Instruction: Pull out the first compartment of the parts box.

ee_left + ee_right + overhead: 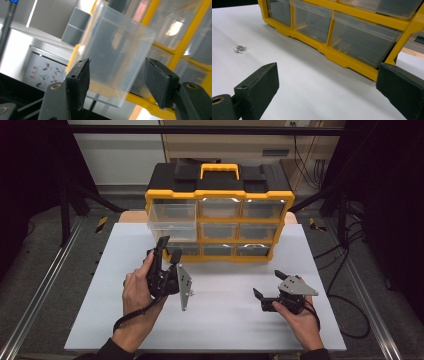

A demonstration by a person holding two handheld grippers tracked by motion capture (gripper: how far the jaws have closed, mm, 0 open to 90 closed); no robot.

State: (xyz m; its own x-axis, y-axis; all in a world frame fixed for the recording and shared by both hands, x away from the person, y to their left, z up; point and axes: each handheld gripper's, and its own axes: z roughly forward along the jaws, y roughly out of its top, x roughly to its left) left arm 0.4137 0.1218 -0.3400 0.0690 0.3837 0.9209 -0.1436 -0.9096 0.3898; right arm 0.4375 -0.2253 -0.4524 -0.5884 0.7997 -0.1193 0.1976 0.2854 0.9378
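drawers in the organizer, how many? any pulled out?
9, in a three-by-three grid. The top-left drawer is pulled out toward the left claw; the other eight sit in the organizer, and the claw partly hides the bottom-left one.

Surface: white table (215,320), a rectangular top.
At 12 o'clock: yellow and black drawer organiser (218,210), standing on it.
Towards 9 o'clock: small metal parts (239,48), possibly screws, lying loose.
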